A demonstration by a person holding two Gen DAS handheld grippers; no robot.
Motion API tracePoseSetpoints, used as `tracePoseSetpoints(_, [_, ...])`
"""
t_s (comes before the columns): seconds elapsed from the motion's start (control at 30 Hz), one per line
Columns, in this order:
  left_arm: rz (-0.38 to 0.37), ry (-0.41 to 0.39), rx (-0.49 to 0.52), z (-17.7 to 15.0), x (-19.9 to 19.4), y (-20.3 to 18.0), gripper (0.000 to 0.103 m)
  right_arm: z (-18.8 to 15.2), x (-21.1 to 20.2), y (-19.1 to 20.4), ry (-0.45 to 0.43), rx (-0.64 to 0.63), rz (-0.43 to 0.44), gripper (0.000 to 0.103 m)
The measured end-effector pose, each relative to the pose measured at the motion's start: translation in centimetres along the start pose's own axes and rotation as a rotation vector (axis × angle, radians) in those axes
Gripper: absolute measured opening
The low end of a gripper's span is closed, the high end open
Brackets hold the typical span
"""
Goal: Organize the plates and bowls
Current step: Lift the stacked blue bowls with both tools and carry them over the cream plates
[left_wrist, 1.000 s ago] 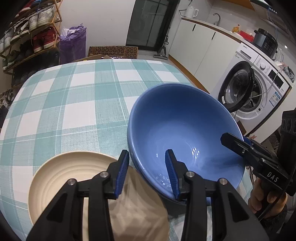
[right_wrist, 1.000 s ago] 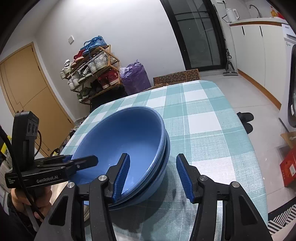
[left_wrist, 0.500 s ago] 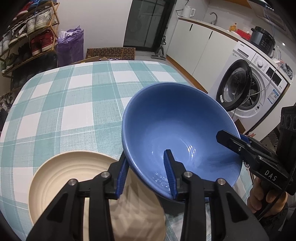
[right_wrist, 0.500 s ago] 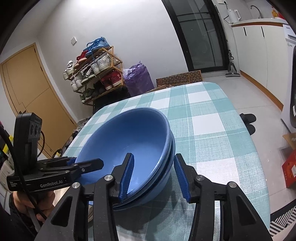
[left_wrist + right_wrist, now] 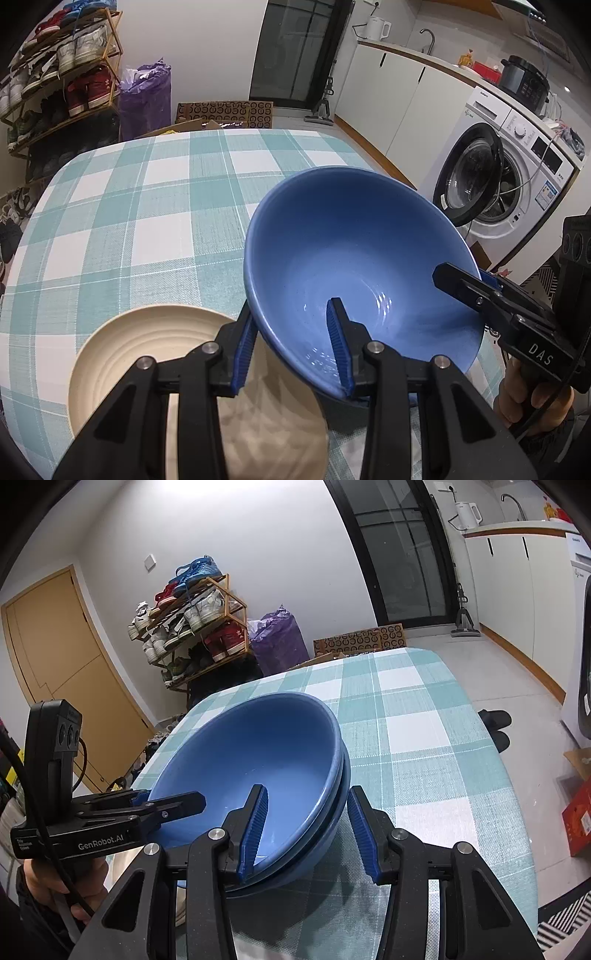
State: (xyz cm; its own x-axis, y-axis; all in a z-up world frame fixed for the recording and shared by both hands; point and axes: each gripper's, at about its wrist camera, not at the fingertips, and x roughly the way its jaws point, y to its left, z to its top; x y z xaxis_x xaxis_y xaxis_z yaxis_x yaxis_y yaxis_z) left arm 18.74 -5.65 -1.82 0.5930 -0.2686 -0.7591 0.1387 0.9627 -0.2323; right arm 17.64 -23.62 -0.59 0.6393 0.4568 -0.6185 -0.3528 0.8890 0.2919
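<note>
Left wrist view: left tool pinches the upper blue bowl, tilted, hiding the lower bowl. Right tool straddles both rims; contact unclear. Cream plate partly hidden on the counter.

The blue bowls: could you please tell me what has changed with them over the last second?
The left gripper closed on the near rim of the upper blue bowl and tipped that side up off the lower blue bowl. The right gripper narrowed around both rims, its outer pad still clear. The cream plate and checked tablecloth stayed put.
</note>
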Motion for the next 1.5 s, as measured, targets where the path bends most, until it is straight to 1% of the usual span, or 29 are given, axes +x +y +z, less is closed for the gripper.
tracePoseSetpoints(0.67, [-0.003,-0.046,0.016,0.3,-2.4,-0.6,0.036,0.6,-2.6,1.1,-0.054,-0.011,0.000,0.046])
tracePoseSetpoints(1.2, [-0.006,-0.101,0.013,0.1,-5.4,0.0,0.036,1.1,-4.7,3.9,-0.087,-0.045,-0.009,0.046])
tracePoseSetpoints(1.5, [0.016,-0.145,-0.006,-0.3,-8.0,1.5,0.036,1.6,-5.6,6.8,-0.101,-0.086,0.005,0.046])
